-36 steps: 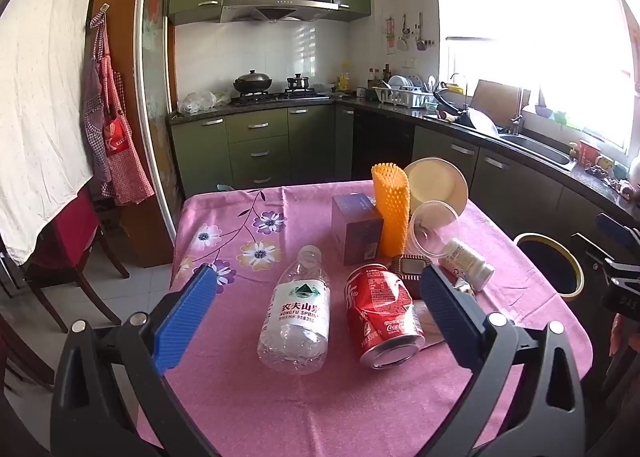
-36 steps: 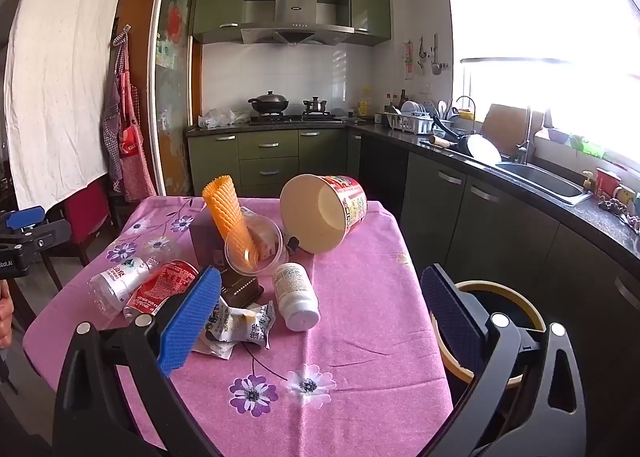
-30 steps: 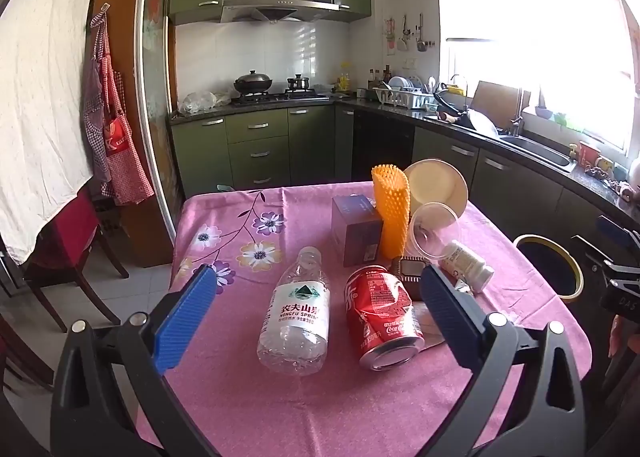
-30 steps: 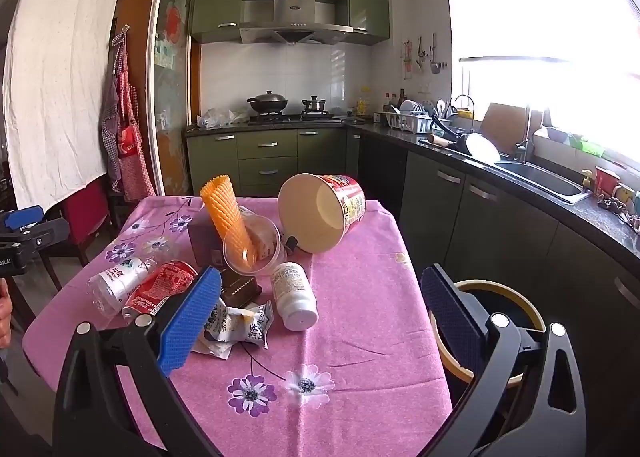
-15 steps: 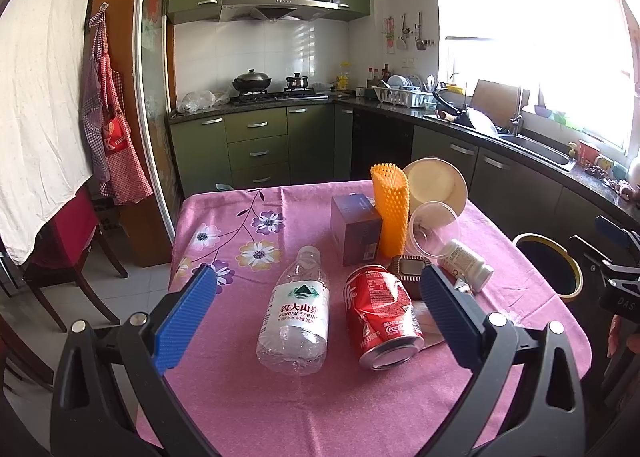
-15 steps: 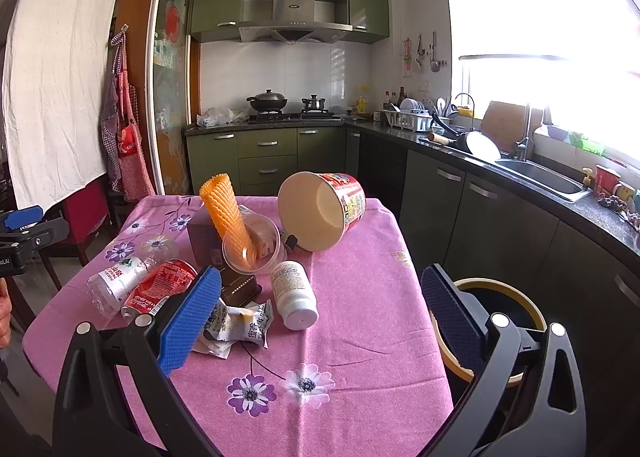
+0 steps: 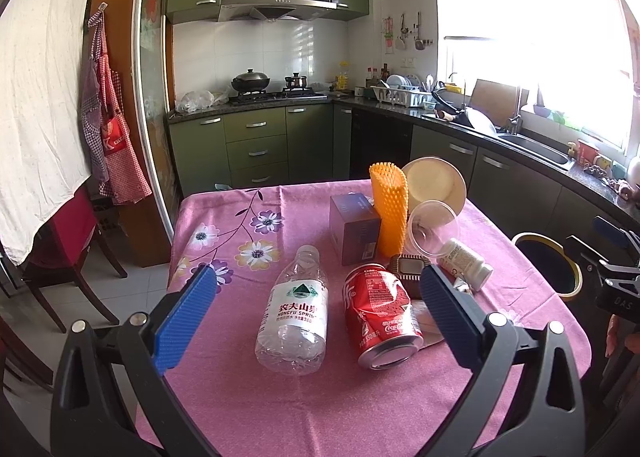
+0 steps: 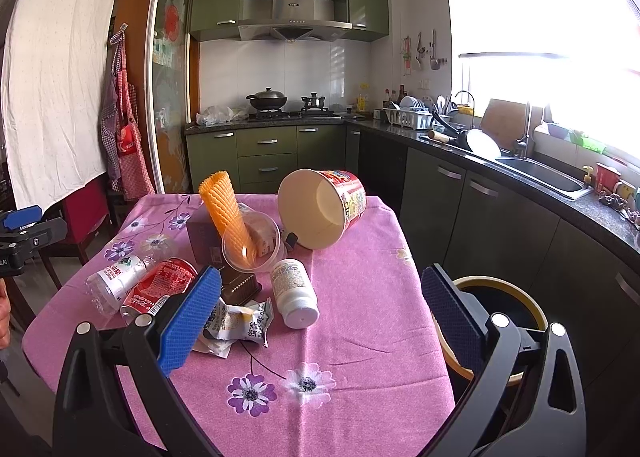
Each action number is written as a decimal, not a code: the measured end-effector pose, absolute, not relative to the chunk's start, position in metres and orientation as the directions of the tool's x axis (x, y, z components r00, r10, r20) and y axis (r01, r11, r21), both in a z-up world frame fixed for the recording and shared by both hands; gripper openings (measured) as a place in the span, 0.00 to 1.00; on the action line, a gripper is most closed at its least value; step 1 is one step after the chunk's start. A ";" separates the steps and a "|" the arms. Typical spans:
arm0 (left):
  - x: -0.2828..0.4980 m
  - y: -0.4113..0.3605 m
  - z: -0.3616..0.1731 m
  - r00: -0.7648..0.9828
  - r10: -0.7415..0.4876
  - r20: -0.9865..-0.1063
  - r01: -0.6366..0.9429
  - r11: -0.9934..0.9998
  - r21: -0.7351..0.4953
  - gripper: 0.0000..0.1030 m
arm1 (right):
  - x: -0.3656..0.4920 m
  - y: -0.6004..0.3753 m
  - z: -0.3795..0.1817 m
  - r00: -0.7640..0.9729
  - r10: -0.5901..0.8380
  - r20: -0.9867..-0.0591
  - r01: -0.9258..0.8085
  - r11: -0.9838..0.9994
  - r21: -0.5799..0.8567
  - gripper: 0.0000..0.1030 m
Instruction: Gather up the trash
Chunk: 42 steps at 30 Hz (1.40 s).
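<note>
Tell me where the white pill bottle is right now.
In the right wrist view the white pill bottle lies on its side mid-table on the pink tablecloth, just right of the crumpled wrapper, below the clear cup.

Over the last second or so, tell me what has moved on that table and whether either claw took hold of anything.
Nothing has visibly changed. The left claw and right claw both hang open above the table, holding nothing. The water bottle, red can, white pill bottle and tipped noodle cup lie where they were, and none has gone into the bin.
</note>
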<state>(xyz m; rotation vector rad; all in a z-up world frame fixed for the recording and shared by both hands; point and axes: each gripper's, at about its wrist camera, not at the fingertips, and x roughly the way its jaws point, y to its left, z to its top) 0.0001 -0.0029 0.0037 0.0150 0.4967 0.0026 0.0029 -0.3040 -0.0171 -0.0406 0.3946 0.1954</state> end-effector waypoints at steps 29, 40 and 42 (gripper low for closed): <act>0.000 -0.009 0.002 0.879 0.004 -0.477 0.007 1.000 0.023 0.94 | 0.014 -0.300 -0.033 0.899 0.180 -0.399 -0.195 0.981 0.002 0.96; 0.000 -0.010 0.002 0.879 0.001 -0.478 0.010 1.000 0.022 0.94 | 0.015 -0.300 -0.034 0.898 0.180 -0.401 -0.195 0.981 0.003 0.96; 0.000 -0.011 0.002 0.879 0.001 -0.476 0.011 1.000 0.023 0.94 | 0.015 -0.300 -0.035 0.898 0.181 -0.402 -0.195 0.981 0.004 0.96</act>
